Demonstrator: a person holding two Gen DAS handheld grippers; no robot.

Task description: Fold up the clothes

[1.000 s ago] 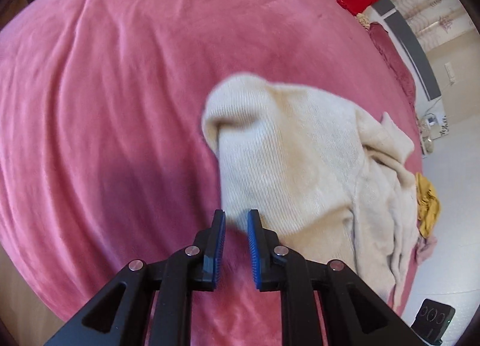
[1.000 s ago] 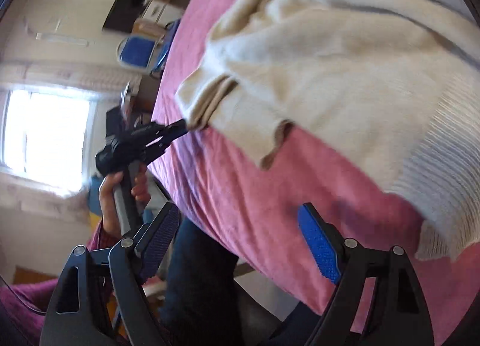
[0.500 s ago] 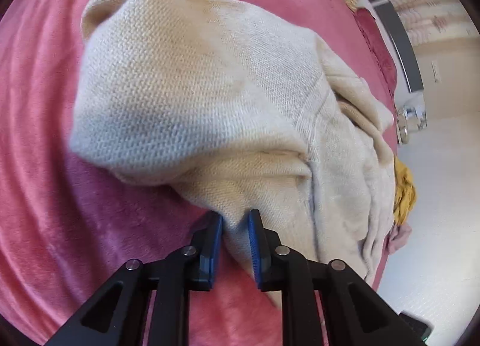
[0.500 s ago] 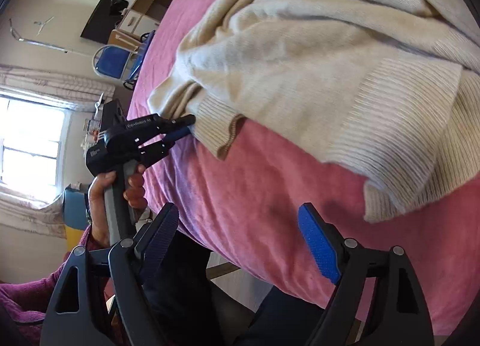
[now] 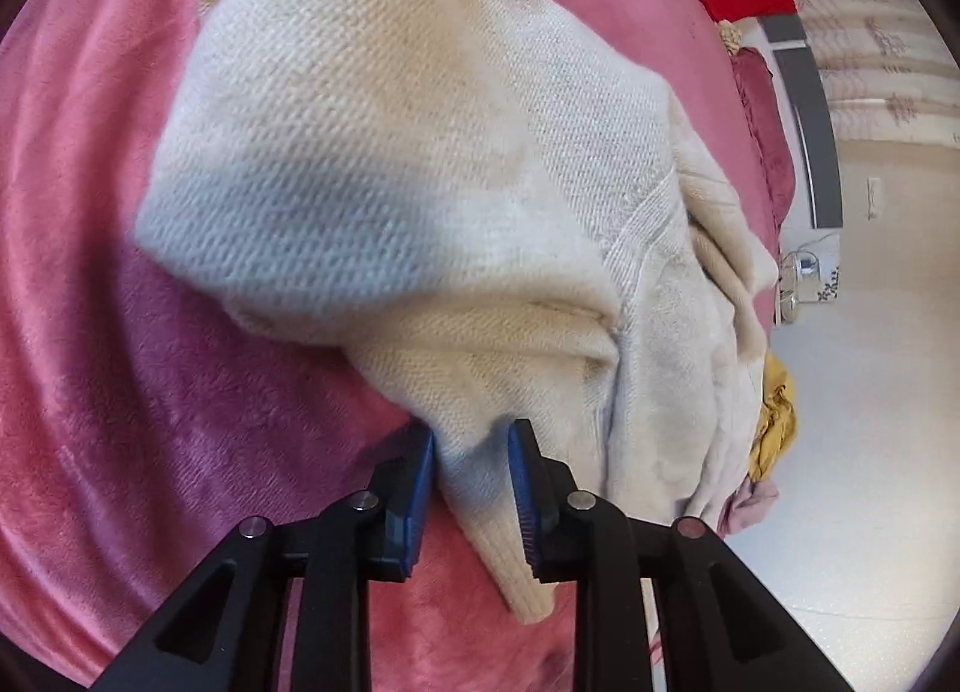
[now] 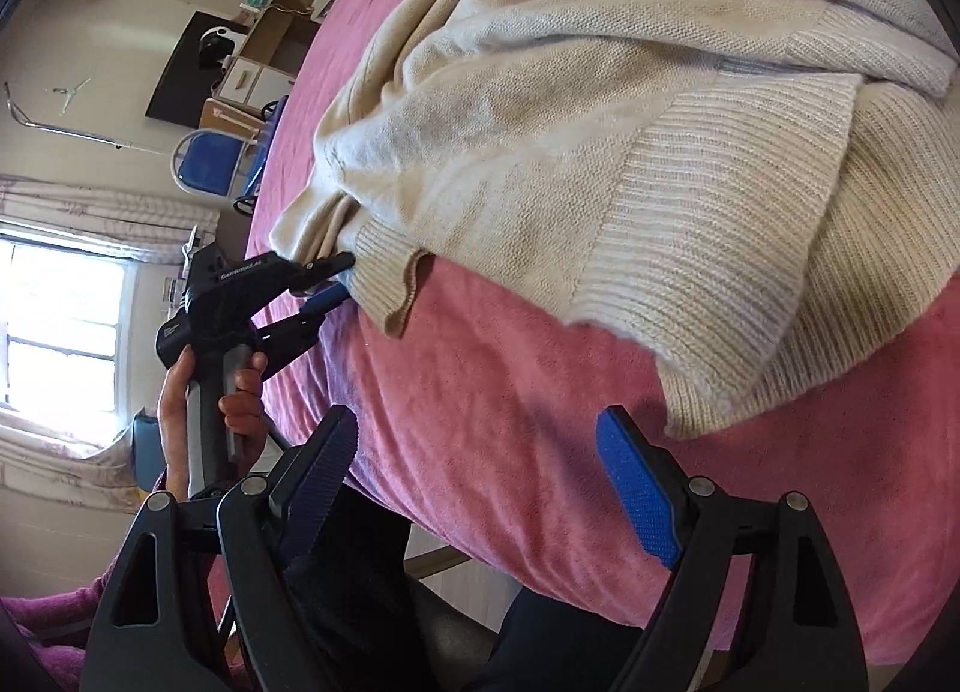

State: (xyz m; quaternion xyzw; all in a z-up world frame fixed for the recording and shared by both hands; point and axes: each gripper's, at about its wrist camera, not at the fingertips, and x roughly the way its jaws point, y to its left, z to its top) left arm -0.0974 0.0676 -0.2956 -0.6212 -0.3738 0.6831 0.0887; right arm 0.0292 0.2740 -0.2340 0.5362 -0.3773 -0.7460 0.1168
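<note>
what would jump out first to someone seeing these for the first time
A big cream knit sweater lies crumpled across the pink blanket, filling most of both views. The left gripper has its blue-padded jaws around a cuff-like end of it at the blanket's near edge, while the right gripper hangs wide open and empty just short of the ribbed hem.

Writing in view
White lettering runs along the black left gripper body in the right wrist view, too small to read.
</note>
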